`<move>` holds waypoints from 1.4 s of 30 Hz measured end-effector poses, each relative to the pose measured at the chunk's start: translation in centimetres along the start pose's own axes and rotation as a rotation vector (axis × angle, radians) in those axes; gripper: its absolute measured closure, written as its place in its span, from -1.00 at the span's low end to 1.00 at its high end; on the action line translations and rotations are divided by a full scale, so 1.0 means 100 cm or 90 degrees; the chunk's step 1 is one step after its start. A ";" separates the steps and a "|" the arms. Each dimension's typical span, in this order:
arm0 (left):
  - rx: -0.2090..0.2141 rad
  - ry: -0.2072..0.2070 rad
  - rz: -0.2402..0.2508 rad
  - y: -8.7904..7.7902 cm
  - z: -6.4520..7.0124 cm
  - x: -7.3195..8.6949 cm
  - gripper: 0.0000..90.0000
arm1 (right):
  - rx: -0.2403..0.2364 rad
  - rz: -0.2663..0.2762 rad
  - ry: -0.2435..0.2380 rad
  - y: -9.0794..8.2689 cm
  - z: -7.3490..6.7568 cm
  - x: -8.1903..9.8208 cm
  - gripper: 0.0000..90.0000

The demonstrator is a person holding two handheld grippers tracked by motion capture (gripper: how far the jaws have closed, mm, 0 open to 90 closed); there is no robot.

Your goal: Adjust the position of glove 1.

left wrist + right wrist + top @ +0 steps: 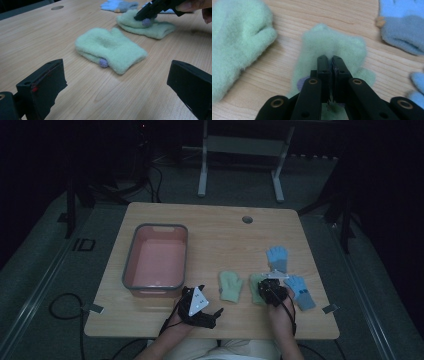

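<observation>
Mitten fabric is what your right gripper (329, 58) has in its fingers: they stand pinched together on a fold of the green mitten (332, 45) lying on the desk (220, 230), the pads shut with fleece bunched between them. In the high view that mitten (256, 287) sits right under your right hand at about five o'clock on the desk, its long axis running roughly from six to twelve, cuff end toward you as far as the dim view lets you judge. Your left gripper (117, 82) waits nearer you at about seven o'clock, fingers spread wide and holding nothing; the second green mitten (110, 50) lies straight ahead of it, between the two grippers and apart from both. The pink tub (131, 257) stands at about nine o'clock, well to the left of the held mitten, so the carry would run leftward past the free mitten, and your left hand is the nearer one to the tub. Farther off, toward two and three o'clock, lie two blue gloves (277, 257), near the held mitten but not touching it. No brand, label or writing can be read on the mittens, gloves or tub.
</observation>
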State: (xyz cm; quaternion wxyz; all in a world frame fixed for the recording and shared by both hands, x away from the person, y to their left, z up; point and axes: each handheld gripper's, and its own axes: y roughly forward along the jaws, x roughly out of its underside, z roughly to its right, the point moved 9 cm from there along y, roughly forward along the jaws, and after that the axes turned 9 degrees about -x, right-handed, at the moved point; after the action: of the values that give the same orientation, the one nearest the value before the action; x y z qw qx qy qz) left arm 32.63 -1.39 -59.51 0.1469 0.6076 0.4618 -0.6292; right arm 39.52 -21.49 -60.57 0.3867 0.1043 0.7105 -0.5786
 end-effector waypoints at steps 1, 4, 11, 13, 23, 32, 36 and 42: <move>0.000 0.001 0.000 0.000 0.000 0.000 -0.96 | -0.003 0.004 0.004 0.000 0.001 0.000 0.90; 0.001 0.000 -0.001 0.000 0.000 0.000 -0.96 | -0.009 0.006 0.007 -0.001 0.002 0.001 0.85; 0.001 0.000 -0.001 0.000 0.000 0.000 -0.96 | -0.060 0.014 -0.039 -0.015 0.003 -0.008 0.54; -0.001 -0.004 -0.003 0.000 0.000 0.000 -0.96 | -0.129 0.043 -0.088 -0.027 0.009 -0.013 0.42; -0.003 -0.009 -0.004 0.000 -0.001 0.000 -0.96 | -0.231 0.037 -0.178 -0.034 0.027 -0.015 0.41; -0.001 -0.009 -0.002 0.000 -0.001 0.000 -0.96 | -0.252 0.016 -0.147 -0.013 0.029 -0.007 0.31; -0.001 -0.005 -0.002 0.000 0.000 0.000 -0.96 | -0.253 0.000 -0.140 -0.008 0.028 0.005 0.34; -0.002 -0.003 -0.005 0.000 0.000 0.001 -0.96 | -0.227 -0.021 -0.144 -0.007 0.024 0.013 0.81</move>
State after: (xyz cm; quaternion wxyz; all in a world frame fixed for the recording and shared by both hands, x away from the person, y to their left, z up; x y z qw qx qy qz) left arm 32.65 -1.36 -59.57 0.1464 0.6038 0.4650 -0.6307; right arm 39.24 -24.23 -60.99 0.4667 -0.0431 0.7553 -0.4581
